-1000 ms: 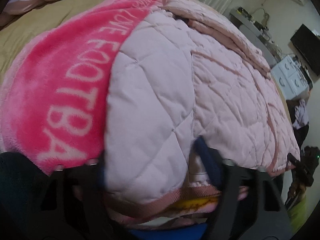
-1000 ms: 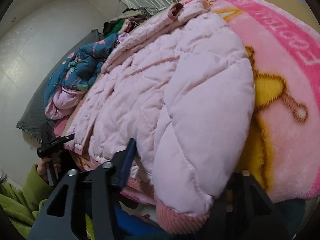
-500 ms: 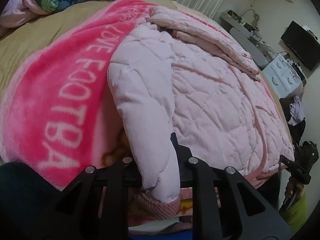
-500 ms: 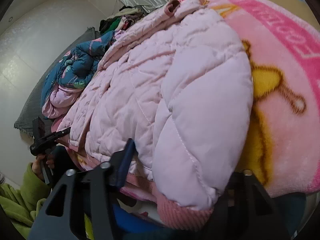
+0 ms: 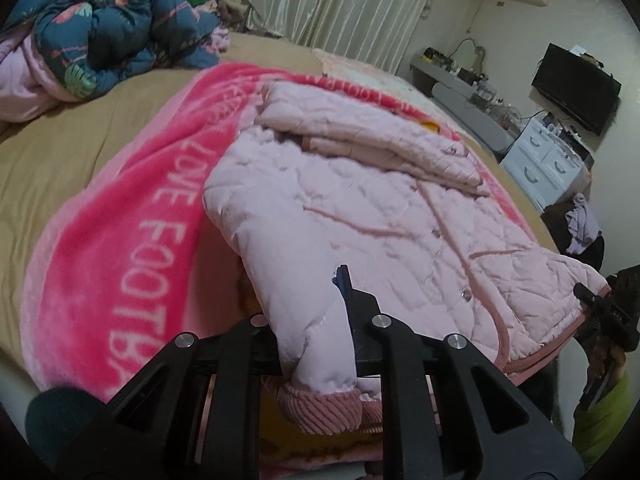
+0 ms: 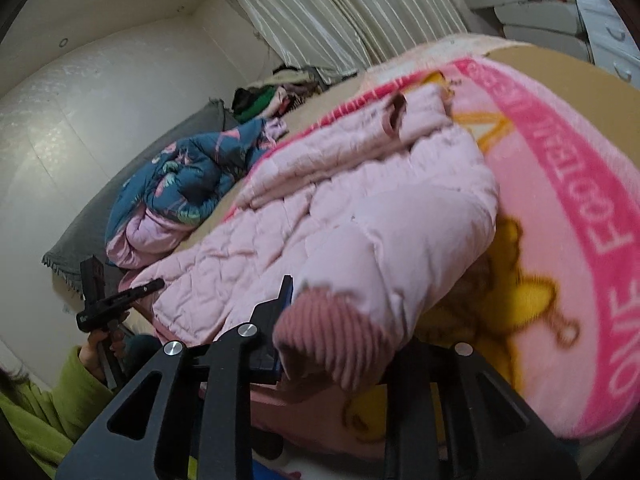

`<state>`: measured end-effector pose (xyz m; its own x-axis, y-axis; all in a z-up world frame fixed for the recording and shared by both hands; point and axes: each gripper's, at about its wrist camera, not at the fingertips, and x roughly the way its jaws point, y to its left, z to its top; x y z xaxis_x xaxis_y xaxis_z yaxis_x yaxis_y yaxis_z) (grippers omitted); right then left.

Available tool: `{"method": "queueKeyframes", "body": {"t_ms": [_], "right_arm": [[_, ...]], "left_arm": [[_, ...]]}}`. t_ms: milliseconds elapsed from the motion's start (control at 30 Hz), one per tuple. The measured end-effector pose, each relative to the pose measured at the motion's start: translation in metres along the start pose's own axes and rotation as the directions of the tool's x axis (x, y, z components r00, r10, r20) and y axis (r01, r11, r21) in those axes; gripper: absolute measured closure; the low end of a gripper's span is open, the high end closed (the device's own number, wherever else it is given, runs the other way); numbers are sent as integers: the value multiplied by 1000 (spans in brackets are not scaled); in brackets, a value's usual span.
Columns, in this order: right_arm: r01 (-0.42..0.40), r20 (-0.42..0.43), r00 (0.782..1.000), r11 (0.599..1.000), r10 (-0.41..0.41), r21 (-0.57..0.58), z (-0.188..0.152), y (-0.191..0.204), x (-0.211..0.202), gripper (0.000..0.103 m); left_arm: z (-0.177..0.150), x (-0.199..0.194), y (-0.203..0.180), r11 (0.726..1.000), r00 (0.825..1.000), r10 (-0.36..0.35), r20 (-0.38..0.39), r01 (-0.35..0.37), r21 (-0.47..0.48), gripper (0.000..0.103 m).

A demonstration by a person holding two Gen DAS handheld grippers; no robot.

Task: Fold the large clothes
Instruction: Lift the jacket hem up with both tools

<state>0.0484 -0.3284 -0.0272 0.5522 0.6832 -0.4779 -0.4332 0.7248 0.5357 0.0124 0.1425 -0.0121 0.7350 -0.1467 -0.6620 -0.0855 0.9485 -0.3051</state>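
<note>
**Legible lettering**

Blanket (image 5: 100, 248), pink plush, white capitals on its darker border: left wrist view reads "LOVE FOOTBA", cut off by the blanket's edge; further letters at the far border are too blurred to read. Right wrist view shows the same blanket (image 6: 600, 200) with "ONE" and "FOOT", the rest unclear.

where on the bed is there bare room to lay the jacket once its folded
Free: the tan sheet between the pink blanket and the blue floral bundle; also the blanket's own strip beside the pink jacket. Crowded: the head of the bed by the curtain, piled with clothes, and the middle, where the jacket lies.
</note>
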Motion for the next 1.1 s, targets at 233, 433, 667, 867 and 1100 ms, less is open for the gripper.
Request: {"method": "queueKeyframes", "body": {"t_ms": [233, 433, 667, 867, 1100], "right_arm": [[12, 39, 999, 1000, -11, -22, 22, 7, -1, 81], [29, 57, 998, 999, -27, -37, 39, 13, 0, 81], [39, 69, 997, 998, -36, -45, 55, 14, 3, 81], [49, 78, 996, 998, -45, -44, 67, 16, 5, 81], [57, 89, 995, 998, -54, -32, 78, 16, 6, 81]], "left_arm": [[21, -9, -7, 1000, 998, -25, 54, 24, 10, 94], [36, -13, -10, 999, 996, -39, 85, 38, 8, 94], [52, -13, -12, 999, 994, -47, 99, 45, 16, 94], [68, -11, -18, 999, 993, -48, 105, 45, 27, 94], [84, -11, -25, 998, 992, -49, 119, 45, 38, 94]]}}
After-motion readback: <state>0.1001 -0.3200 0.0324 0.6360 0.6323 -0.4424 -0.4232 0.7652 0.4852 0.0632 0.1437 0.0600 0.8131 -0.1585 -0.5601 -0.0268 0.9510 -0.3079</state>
